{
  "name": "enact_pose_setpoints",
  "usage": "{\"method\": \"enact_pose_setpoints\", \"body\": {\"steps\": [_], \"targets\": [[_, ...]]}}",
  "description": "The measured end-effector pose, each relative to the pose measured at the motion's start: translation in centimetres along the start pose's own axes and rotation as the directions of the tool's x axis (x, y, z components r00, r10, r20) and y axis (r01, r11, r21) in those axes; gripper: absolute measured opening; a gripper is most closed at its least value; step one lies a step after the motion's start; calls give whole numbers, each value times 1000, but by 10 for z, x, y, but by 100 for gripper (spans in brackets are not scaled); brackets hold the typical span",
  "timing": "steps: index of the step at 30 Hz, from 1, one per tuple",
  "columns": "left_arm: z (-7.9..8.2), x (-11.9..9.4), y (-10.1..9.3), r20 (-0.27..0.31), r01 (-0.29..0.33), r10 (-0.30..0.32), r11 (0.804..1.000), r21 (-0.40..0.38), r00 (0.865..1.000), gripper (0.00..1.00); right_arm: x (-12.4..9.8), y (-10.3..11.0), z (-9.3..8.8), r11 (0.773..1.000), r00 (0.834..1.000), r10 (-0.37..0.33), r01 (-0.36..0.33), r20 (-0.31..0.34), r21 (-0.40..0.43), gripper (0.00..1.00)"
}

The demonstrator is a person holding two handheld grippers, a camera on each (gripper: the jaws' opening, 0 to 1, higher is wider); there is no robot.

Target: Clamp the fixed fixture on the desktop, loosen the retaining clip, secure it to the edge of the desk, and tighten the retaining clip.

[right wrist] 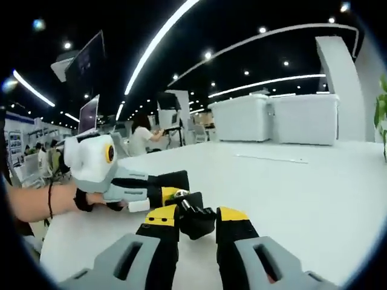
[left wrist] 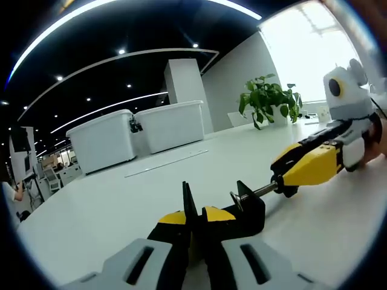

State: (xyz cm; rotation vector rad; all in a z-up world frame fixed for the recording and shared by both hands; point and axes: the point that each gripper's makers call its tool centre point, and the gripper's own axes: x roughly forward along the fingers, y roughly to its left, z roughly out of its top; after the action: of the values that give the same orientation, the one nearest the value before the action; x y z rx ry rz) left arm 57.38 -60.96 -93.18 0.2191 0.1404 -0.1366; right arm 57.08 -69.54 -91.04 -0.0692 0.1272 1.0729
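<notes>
Both hand-held grippers apparently grip the clamp (left wrist: 242, 208) on the open desk (left wrist: 121, 199).

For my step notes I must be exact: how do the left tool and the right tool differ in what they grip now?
The left tool is shut on the black metal clamp frame; the right tool is shut on the black knob ending its screw rod. The left tool crosses the rod's line; the right tool lies nearly along it. Both have yellow-and-black jaws.

White desk (left wrist: 109, 205), 2 white bins (left wrist: 103, 140), plant (left wrist: 266, 96), ceiling light strips (right wrist: 160, 39).
</notes>
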Motion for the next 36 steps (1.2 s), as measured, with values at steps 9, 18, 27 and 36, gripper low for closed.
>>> {"method": "enact_pose_setpoints", "body": {"steps": [9,18,27,36], "targets": [[0,0,0,0,-2,2,1000,-1,1000,8,-1,8,2,946,999,-33,31,1,-323,22],[0,1,2,-1,-4,4,1000,-1,1000,8,-9,17,-1,897,999,-47,44,3,-440,23],[0,0,2,-2,-8,8,1000,-2,1000,8,-6,19,-2,816,998,-65,55,4,-575,23],[0,1,2,-2,-10,10,1000,-1,1000,8,-2,16,-5,734,997,-80,55,-5,-677,24]]}}
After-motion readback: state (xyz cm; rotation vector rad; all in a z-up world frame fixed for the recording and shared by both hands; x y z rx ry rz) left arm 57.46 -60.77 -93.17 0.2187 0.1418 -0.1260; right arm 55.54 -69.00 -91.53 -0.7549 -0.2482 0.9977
